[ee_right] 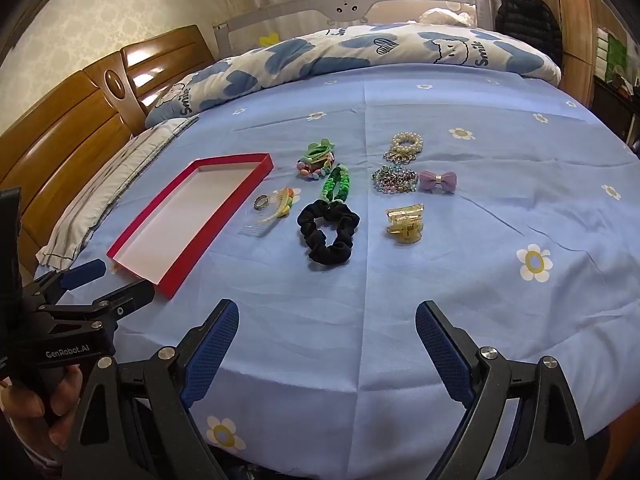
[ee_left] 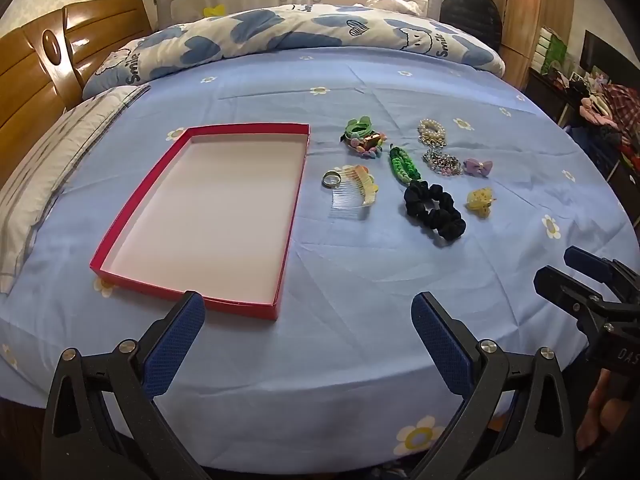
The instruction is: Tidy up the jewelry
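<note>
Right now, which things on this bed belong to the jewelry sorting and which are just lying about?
For the job: red box, black scrunchie, green braid, pearl bracelet, purple bow, yellow claw clip, comb, ring.
Lying about: quilt, pillow.

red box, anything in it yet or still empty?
Empty. The red box shows only its bare white floor in both wrist views; the black scrunchie, comb and other pieces lie on the sheet beside it.
</note>
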`<state>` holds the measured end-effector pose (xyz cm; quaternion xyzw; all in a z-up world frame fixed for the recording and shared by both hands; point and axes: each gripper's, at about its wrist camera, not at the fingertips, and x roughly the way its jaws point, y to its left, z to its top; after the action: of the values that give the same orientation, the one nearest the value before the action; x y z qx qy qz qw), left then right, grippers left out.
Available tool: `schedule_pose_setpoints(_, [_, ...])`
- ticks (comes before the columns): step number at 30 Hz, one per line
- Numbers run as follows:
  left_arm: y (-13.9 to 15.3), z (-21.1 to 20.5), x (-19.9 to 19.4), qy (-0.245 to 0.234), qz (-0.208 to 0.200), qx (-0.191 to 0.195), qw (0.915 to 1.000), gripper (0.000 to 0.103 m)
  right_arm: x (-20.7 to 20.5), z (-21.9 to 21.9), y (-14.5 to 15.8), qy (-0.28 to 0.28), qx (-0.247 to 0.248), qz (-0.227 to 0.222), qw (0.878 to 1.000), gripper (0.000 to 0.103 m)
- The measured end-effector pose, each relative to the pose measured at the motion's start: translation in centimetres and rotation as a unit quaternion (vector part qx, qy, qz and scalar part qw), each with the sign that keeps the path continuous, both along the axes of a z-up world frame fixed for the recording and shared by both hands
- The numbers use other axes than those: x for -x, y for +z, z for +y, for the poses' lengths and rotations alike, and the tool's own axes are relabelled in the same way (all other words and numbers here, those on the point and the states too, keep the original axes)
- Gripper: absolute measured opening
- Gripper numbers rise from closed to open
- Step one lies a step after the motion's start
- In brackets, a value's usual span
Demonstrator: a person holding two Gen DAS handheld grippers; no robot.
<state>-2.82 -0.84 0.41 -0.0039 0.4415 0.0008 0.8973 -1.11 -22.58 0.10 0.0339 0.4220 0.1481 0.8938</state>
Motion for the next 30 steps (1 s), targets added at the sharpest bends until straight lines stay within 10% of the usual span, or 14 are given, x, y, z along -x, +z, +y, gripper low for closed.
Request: schedule_pose_setpoints(30, [-0.15, -0.6, -0.35, -0.006, 0.005, 0.0, 1.0, 0.103, -0.31, -0.55, 0.12, -0.002, -0.003, 0.001, 1.0, 0.092])
